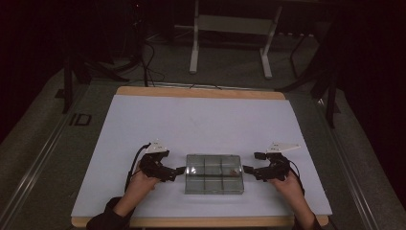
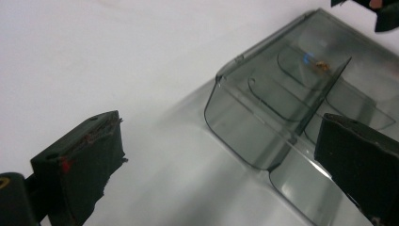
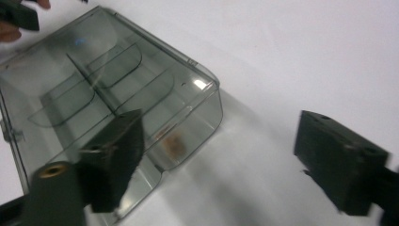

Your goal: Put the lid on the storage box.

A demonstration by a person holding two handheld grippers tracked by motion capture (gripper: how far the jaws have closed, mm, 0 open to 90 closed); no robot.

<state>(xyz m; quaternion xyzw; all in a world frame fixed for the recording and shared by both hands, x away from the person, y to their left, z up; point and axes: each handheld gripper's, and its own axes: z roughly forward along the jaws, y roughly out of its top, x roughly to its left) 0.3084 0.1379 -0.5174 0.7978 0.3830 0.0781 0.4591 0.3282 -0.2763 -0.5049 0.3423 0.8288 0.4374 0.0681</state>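
Holding the clear box (image 1: 214, 173) from both ends looks like the job now, so both grippers should come in at the same height and squeeze softly, because the thin plastic may slip or bend. The left gripper (image 1: 181, 169) has its fingers (image 2: 80, 165) wide apart with nothing between them. The box's near end lies just past the fingertips, more toward one finger than in the middle of the gap, so the hand should shift a bit to get the wall in the middle. The right gripper (image 1: 246, 168) is also spread wide and holds nothing. One of its fingers (image 3: 115, 153) already reaches over the box's corner; the other is out over the white bench (image 1: 201, 120). Farther in, the box has small walls inside and a tiny brown bit (image 3: 173, 145) in one part.
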